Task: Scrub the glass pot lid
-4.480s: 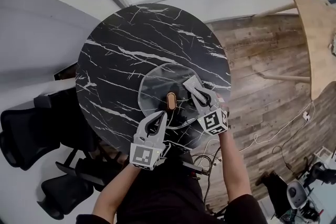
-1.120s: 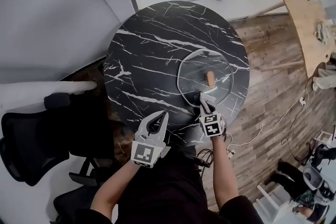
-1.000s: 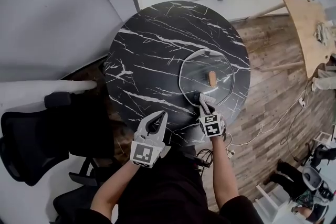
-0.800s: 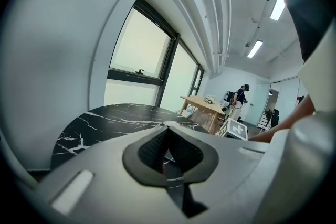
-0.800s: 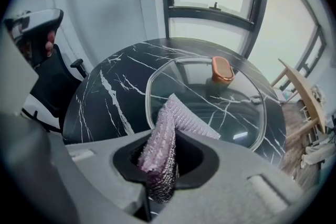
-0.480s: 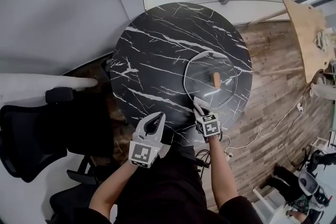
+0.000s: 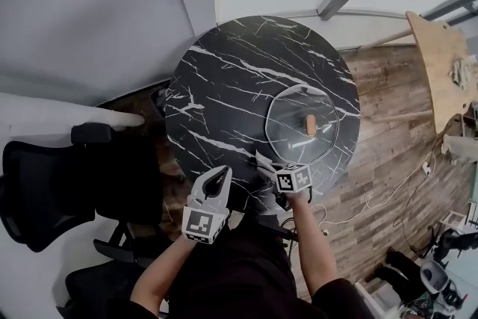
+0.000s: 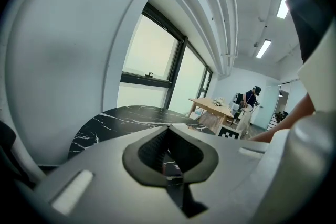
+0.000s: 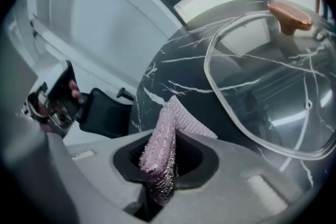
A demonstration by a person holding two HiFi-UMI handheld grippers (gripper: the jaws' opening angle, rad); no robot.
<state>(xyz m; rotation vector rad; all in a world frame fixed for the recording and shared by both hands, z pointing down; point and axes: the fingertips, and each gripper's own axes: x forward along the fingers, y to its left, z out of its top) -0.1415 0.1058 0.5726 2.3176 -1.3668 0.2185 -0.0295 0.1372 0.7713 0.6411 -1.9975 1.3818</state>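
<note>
The glass pot lid [image 7: 302, 133] with a copper knob [image 7: 311, 125] lies flat on the right half of the round black marble table [image 7: 224, 93]. My right gripper [image 7: 264, 163] is at the table's near edge, just off the lid's near rim, shut on a pinkish scrub cloth [image 9: 171, 119]. In the right gripper view the lid [image 9: 262, 81] and its knob [image 9: 290, 16] lie ahead to the right, apart from the cloth. My left gripper [image 7: 221, 175] hovers at the near table edge, left of the right one. In its own view the left gripper [image 8: 168, 129] is shut and holds nothing.
Black office chairs [image 7: 45, 190] stand left of the table. A wooden table [image 7: 441, 56] is at the far right, with cables [image 7: 358, 209] on the wood floor below it. A white wall and window frame lie behind the marble table; a person [image 8: 253, 102] stands far off.
My right gripper has drawn back off the lid's near rim to the table's near edge and turned leftward, cloth still held. The left gripper has stayed nearly still.
</note>
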